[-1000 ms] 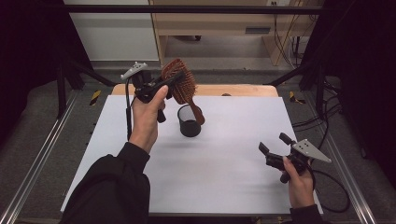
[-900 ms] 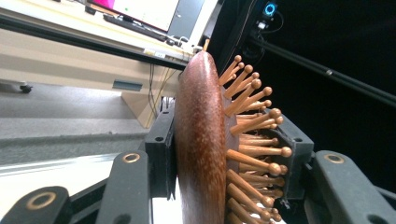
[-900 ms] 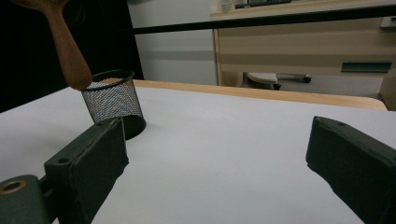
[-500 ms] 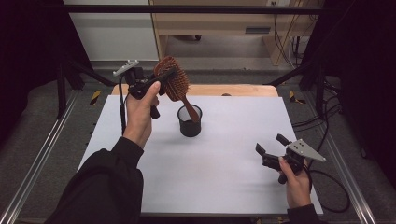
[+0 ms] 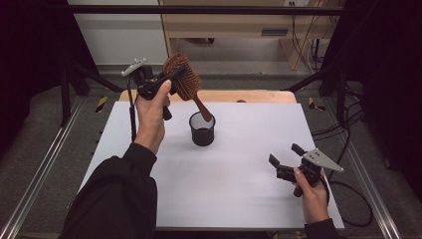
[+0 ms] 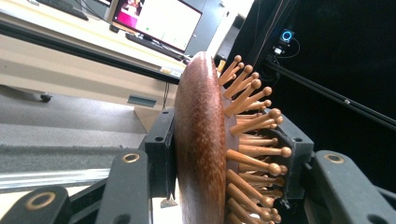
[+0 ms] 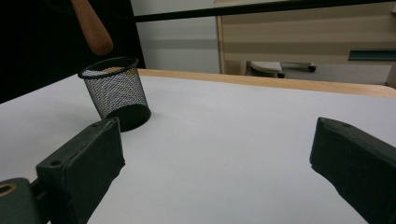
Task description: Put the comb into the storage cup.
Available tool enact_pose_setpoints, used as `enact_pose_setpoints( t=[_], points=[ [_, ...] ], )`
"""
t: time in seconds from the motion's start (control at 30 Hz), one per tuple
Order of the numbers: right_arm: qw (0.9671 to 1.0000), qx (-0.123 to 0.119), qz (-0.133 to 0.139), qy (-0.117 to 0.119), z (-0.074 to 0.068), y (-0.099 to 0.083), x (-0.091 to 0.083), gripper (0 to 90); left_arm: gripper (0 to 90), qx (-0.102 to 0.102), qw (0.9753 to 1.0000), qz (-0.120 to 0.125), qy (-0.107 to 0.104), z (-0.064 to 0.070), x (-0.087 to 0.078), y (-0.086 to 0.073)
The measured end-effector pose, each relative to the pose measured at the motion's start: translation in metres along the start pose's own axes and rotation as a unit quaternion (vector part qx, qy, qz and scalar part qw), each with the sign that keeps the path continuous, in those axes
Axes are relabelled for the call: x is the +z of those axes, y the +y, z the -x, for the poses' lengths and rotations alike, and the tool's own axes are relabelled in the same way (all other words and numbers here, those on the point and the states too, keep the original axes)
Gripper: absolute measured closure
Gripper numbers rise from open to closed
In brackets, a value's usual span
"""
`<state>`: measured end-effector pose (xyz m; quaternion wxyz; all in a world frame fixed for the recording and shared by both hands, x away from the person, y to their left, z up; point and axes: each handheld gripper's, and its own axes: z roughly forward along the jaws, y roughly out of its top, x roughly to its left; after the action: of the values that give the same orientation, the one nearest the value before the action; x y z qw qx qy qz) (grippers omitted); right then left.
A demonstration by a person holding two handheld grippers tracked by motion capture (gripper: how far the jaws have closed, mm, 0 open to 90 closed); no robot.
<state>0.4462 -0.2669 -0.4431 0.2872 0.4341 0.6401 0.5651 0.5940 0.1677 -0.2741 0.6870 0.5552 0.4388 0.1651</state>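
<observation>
Upper centre of the high view, the left gripper (image 5: 166, 82) clamps the wooden hairbrush (image 5: 185, 79), handle tip just over the mesh cup (image 5: 202, 129), not in yet. The right gripper (image 5: 288, 159) waits, jaws spread, lower right.

Black sleeves, black handheld grippers

Both forearms wear black long sleeves. The left gripper (image 5: 166, 82) and right gripper (image 5: 286, 159) are matte black, each topped with a grey three-cornered plate and trailing a black cable. Their blocky jaws carry small round holes, and the arms behind them show brass-coloured ringed pivots.
</observation>
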Motion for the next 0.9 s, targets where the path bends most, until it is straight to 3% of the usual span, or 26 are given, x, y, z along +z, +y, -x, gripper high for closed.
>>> enact_pose_setpoints(
  t=[0.37,0.67,0.8,0.9],
  points=[
    [1.0,0.001,-0.002,0.003,-0.002,-0.0001,0.0014,3.2,51.0,0.025,0.9996,0.003,0.01,0.0008,-0.0053,0.0071],
    [0.9999,-0.003,-0.007,0.007,-0.003,-0.0007,0.0022,3.2,51.0,0.027,0.9995,0.006,0.017,-0.0038,-0.0063,0.0087],
    [0.9999,0.0,-0.006,0.011,-0.0034,-0.0007,0.0026,3.2,51.0,0.039,0.999,0.003,0.02,-0.0038,-0.0054,0.0069],
    [0.9999,0.001,-0.008,0.014,-0.003,-0.0016,0.0033,3.2,51.0,0.033,0.9992,0.007,0.021,-0.0042,-0.0034,0.0064]
  ],
)
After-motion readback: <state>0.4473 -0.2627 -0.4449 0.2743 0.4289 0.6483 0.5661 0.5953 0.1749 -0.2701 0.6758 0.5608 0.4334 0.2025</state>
